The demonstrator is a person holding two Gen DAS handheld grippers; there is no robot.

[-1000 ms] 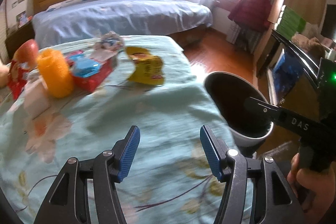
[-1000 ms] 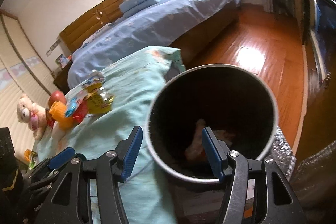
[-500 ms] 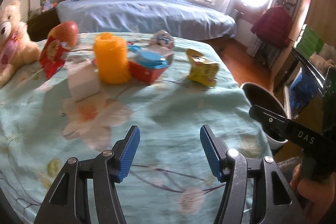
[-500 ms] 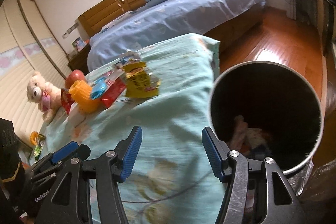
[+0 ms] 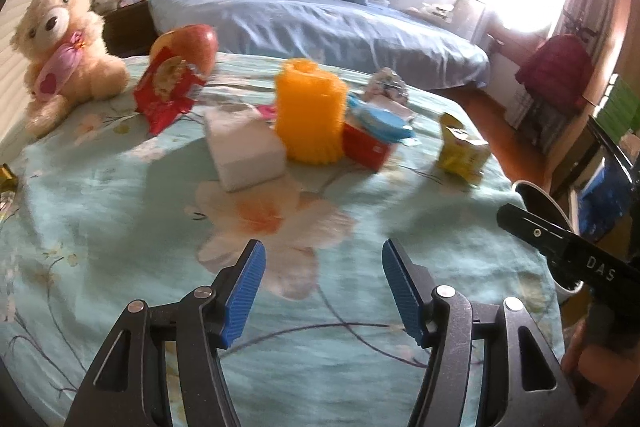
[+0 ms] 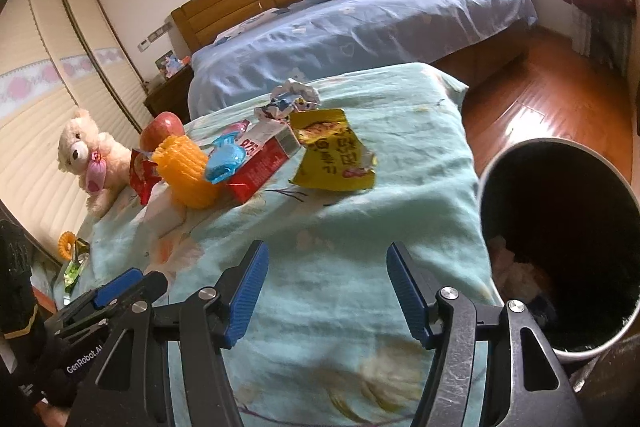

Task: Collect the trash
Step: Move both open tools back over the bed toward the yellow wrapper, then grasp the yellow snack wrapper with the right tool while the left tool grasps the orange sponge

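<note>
the left gripper [image 5: 323, 283] hangs low over the near part of a table, its blue-padded jaws spread wide with nothing between them. the right gripper [image 6: 323, 287] sits alongside it, jaws just as wide and empty, pointing across the table with the trash bin [image 6: 560, 247] just to its right. from the left wrist view the right gripper's black body reaches in from the right edge, with the bin's rim behind it.

the table is covered by a pale green cloth [image 5: 100, 219] printed with flowers. beyond it stands a bed [image 5: 320, 23] with blue bedding and a wooden headboard, on a reddish wood floor [image 6: 540, 95]; bright light comes from a window at the far right.

the trash lies clustered toward the far side of the cloth: one yellow wrapper [image 6: 334, 157] nearest the bin side, one crumpled white and blue wrapper [image 6: 290, 99] behind it, one red packet [image 5: 166, 89] leaning at the left. among them are one red box [image 6: 262, 161] with one blue lid-like piece [image 6: 226, 159] on it, one orange ribbed cylinder [image 5: 310, 115], one white block [image 5: 244, 147] and one apple [image 5: 188, 43]. one teddy bear [image 5: 64, 39] sits at the far left corner. the bin is dark inside, with some pale scraps at the bottom.
</note>
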